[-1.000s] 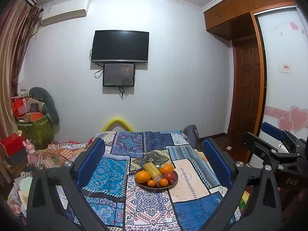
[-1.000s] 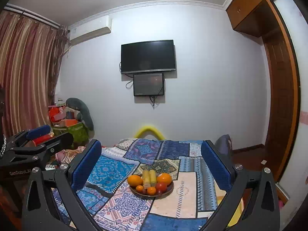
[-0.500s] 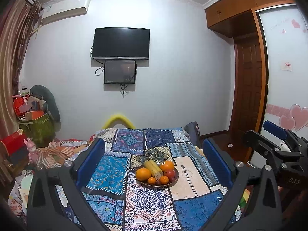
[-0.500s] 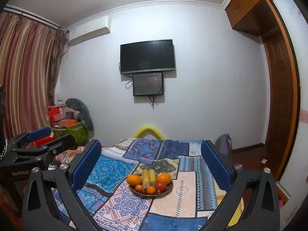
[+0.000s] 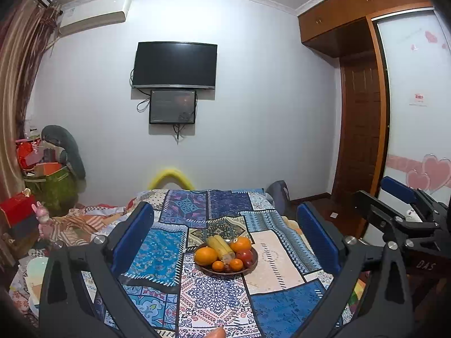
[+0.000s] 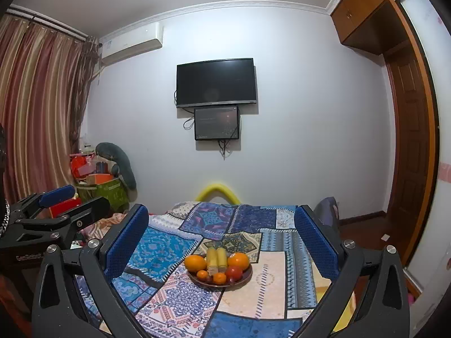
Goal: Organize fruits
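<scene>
You have a table draped in a patchwork cloth [image 5: 157, 256] of blue, white and peach panels. On it sits one dark round plate [image 5: 248, 267] (heaped with oranges, corn and red fruit), near the cloth's middle.

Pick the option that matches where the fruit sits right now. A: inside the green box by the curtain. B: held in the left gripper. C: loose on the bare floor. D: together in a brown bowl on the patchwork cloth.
D: the oranges, yellow pieces and red fruit lie in the brown bowl on the patchwork cloth; the left gripper and right gripper are open and empty.
</scene>
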